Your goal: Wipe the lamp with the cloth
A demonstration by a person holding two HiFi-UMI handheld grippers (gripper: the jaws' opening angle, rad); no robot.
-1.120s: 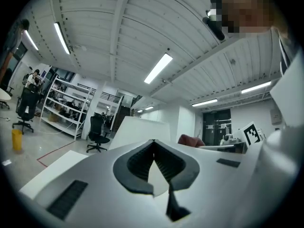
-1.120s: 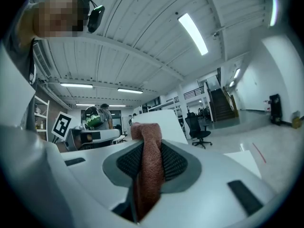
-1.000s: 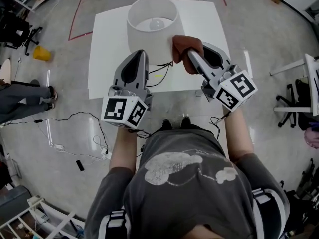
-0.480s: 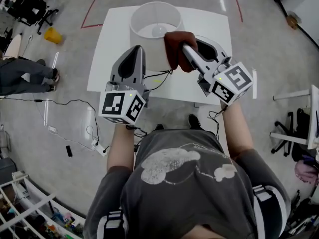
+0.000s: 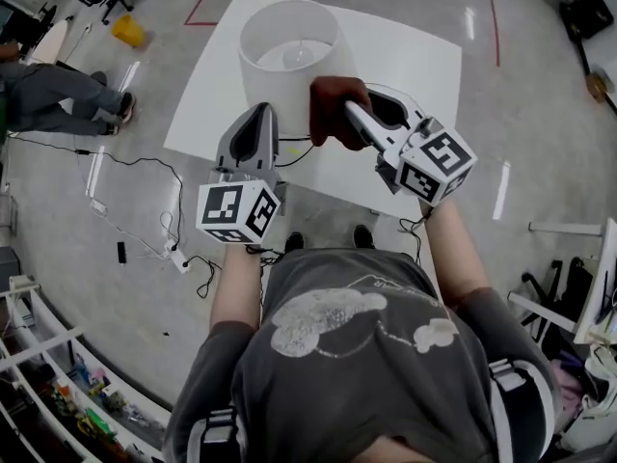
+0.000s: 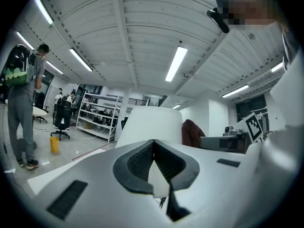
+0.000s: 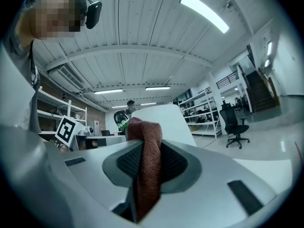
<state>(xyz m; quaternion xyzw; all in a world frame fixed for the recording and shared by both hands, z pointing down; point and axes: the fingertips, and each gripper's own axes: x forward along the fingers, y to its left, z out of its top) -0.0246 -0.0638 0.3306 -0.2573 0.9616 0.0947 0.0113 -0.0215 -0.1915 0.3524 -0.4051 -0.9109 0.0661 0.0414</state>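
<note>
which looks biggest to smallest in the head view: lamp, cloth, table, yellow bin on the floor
1. table
2. lamp, whose shade stands nearer the camera than the tabletop
3. cloth
4. yellow bin, smallest as seen, though it sits farther away on the floor, so its true size is unsure

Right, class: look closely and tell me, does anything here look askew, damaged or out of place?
Nothing stands out. The lamp stands upright on the white table, and the right gripper holds the brown cloth at its shade.
</note>
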